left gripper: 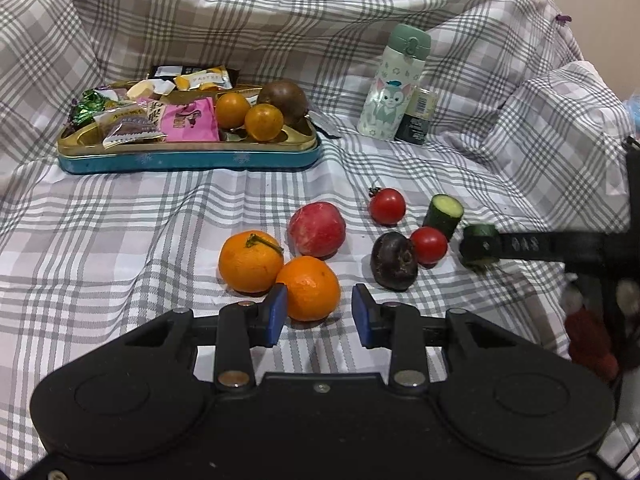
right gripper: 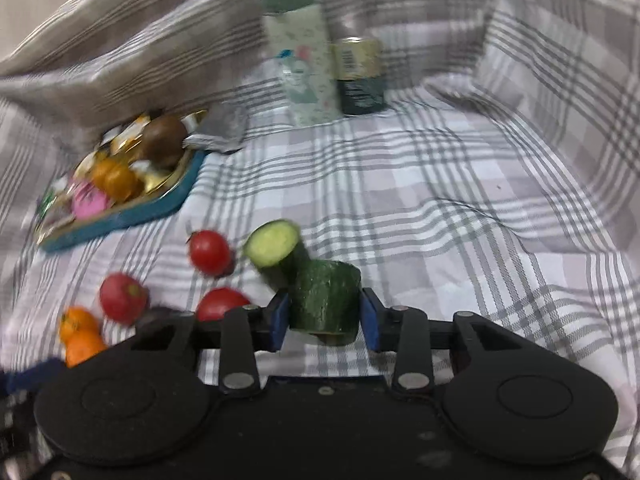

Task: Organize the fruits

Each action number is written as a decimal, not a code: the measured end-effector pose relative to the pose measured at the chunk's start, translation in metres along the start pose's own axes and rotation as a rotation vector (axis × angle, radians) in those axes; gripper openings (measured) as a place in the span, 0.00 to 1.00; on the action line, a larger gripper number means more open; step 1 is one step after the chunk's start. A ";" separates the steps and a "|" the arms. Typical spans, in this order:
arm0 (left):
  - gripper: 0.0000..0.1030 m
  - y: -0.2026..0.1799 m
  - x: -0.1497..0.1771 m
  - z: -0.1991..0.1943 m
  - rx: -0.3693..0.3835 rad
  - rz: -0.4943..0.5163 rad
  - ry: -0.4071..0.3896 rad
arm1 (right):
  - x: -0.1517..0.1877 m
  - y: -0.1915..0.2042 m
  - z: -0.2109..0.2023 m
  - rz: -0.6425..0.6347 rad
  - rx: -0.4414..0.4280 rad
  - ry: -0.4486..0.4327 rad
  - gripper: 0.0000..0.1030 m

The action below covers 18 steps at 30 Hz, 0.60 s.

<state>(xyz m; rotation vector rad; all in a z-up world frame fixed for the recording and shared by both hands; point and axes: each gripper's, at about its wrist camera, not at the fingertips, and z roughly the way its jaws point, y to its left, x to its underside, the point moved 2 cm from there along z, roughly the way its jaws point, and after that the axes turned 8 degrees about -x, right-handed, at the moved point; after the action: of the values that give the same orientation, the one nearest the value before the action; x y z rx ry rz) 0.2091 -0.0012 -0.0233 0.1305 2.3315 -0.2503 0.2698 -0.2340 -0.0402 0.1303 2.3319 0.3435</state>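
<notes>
My left gripper (left gripper: pixel 320 316) is open low over the plaid cloth. An orange (left gripper: pixel 310 288) lies just ahead of its blue pads, close to the left one and clear of the right one. A second orange (left gripper: pixel 250 262), a red fruit (left gripper: pixel 317 229), a dark purple fruit (left gripper: pixel 394 261), two cherry tomatoes (left gripper: pixel 387 206) (left gripper: pixel 429 245) and an upright cucumber piece (left gripper: pixel 443 214) lie around it. My right gripper (right gripper: pixel 324 316) is shut on another cucumber piece (right gripper: pixel 326 300), which the left wrist view also shows at the far right.
A teal tin tray (left gripper: pixel 188 158) at the back left holds wrapped snacks, two small oranges and a brown fruit. A cartoon-printed bottle (left gripper: pixel 394 84) and a small dark jar (left gripper: pixel 416 114) stand at the back. Raised cloth folds border the area. The right wrist view is blurred.
</notes>
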 end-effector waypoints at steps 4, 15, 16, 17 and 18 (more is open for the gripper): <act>0.43 0.001 0.000 0.003 -0.015 -0.011 0.001 | 0.013 0.007 -0.009 -0.113 0.003 -0.006 0.37; 0.49 0.001 0.000 0.013 -0.052 -0.047 0.003 | 0.021 0.014 -0.017 -0.178 -0.012 -0.044 0.37; 0.51 0.000 0.000 0.014 -0.059 -0.048 -0.001 | 0.021 0.013 -0.018 -0.175 -0.013 -0.050 0.37; 0.51 -0.001 -0.001 0.015 -0.060 -0.049 -0.002 | 0.021 0.012 -0.018 -0.170 -0.014 -0.054 0.37; 0.51 -0.003 -0.001 0.017 -0.060 -0.047 0.002 | 0.021 0.012 -0.018 -0.164 -0.017 -0.054 0.37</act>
<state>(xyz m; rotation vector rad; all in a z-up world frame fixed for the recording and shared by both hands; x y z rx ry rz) 0.2208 -0.0077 -0.0337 0.0459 2.3431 -0.2032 0.2421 -0.2225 -0.0388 -0.0591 2.2679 0.2751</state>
